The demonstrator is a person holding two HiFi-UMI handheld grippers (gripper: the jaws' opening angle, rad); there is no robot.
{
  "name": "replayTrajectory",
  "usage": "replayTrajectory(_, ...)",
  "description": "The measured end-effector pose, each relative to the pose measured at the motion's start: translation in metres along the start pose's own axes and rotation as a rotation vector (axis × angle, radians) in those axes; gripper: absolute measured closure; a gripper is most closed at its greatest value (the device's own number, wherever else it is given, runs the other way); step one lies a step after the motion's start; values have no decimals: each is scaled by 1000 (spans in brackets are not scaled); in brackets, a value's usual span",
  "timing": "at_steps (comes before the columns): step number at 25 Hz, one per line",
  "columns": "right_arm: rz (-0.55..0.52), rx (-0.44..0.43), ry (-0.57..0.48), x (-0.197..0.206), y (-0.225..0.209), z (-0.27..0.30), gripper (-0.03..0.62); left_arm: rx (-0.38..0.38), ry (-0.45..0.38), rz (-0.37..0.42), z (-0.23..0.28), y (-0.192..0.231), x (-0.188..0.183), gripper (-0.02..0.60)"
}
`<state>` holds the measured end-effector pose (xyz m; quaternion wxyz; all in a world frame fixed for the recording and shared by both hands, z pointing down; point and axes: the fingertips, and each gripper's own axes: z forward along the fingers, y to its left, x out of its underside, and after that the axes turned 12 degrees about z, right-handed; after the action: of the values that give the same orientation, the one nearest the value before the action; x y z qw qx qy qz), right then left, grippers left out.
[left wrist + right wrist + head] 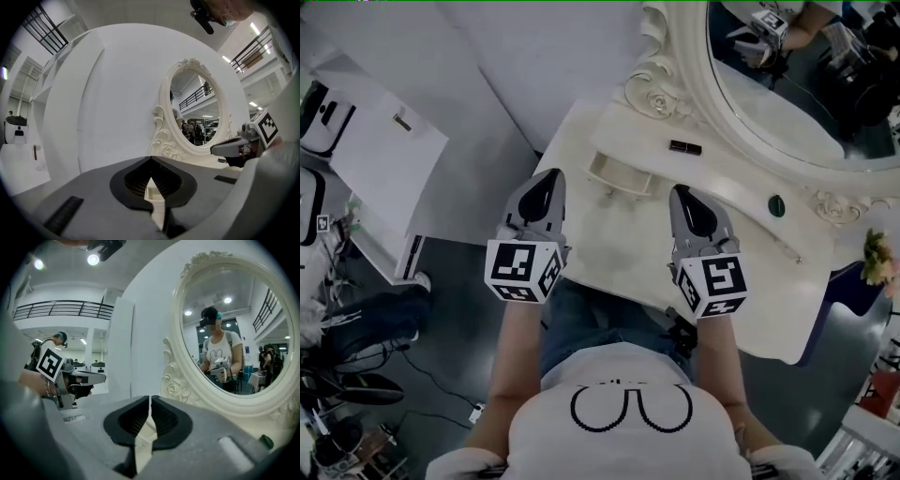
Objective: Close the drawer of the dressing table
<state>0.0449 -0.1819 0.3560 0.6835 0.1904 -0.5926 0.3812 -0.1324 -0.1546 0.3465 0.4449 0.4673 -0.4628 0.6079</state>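
Left tool [549, 178]: jaws closed tip to tip, nothing gripped. Right tool [680, 192]: same, closed and empty. Both hover over the table [619, 253], pointing toward the mirror [787, 103]. Drawer [619, 176] is pulled out and sits between the two tool tips, just right of the left tip and slightly ahead of the right one; neither tool touches it. A dark tube [684, 147] lies ahead of the right tool, with a green round item [776, 204] off to its right.

Dressing table [619, 246] smooth, satin white; mirror frame [661, 94] glossy, carved.
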Motion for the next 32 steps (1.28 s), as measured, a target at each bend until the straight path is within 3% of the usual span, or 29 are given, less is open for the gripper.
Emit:
replayTrajectory(4,57,75,-1,8,2,14,412,90,2,6,15,12,8,583)
replayTrajectory(6,85,126,7,12,4,23,292,132,0,9,21,19,9,583)
replayTrajectory(11,159,263,17,25,9,38,173,232,-2,1,34,35,19,583)
replayTrajectory(19,219,388,119,75,30,72,171,311,27,-25,42,65,47,583)
replayTrajectory(29,386,518,229,152,44,105,184,395,81,-42,49,82,86,583)
replayTrajectory(32,446,576,250,172,39,113,236,419,90,-42,53,83,94,583)
